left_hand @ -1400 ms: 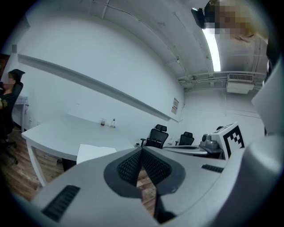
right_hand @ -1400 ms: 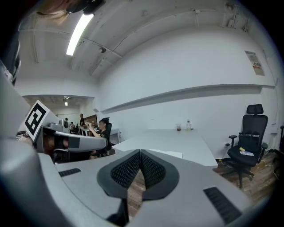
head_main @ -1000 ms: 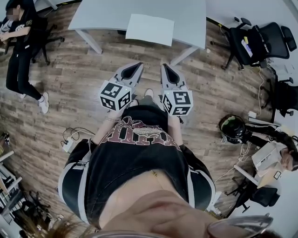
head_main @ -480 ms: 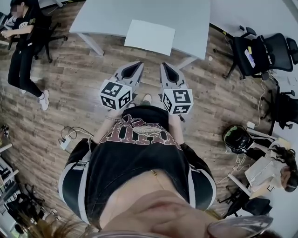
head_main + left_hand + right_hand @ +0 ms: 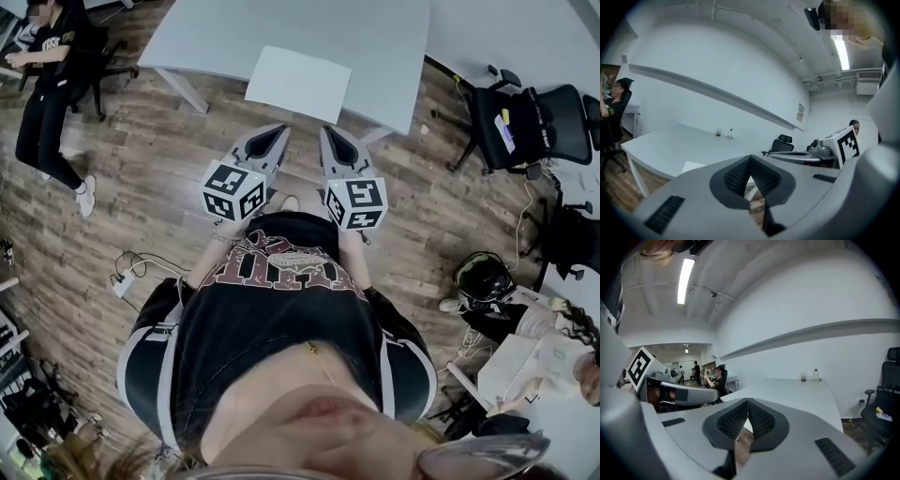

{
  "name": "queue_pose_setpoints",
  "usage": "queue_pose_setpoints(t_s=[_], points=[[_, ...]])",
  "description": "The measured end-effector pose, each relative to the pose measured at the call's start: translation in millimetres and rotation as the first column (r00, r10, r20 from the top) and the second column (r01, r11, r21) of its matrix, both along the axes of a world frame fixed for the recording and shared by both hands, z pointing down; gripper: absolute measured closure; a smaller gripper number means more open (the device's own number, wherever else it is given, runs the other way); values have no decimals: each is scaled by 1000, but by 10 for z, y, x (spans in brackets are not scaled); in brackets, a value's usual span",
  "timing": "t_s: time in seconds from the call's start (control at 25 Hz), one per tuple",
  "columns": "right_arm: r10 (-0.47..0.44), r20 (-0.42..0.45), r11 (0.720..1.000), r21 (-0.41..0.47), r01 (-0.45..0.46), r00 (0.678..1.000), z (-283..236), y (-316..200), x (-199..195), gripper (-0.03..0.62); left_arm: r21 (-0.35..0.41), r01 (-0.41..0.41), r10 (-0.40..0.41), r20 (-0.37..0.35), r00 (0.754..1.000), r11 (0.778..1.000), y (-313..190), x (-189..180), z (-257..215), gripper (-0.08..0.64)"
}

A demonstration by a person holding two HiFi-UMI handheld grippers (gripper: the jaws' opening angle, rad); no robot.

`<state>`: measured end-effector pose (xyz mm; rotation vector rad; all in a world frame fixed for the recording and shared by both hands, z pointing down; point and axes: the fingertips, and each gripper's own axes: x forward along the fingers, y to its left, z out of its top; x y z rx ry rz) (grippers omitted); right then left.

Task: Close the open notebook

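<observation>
Ahead, notebook by table edge, left gripper, right gripper closed, floor between.

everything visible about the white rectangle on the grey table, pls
The white flat rectangular notebook lies flat on the light grey table, right at its near edge and slightly skewed to it. It looks like plain white paper. No fold, print, cover or binding can be made out from here, so whether it is open cannot be told. Nothing but the table touches it.
</observation>
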<state>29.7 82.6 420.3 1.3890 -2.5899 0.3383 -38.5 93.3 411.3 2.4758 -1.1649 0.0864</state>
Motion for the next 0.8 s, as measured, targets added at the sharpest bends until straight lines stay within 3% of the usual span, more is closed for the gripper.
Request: queue_pose_setpoints(t_s=[0.32, 0.8], points=[[-34, 17, 999, -11, 35, 999, 77, -129, 156, 572, -5, 20, -20, -15, 1000, 1000, -82, 211, 67, 512], [-47, 19, 999, -19, 47, 999, 137, -231, 128, 572, -22, 77, -77, 3, 997, 997, -119, 18, 145, 512]])
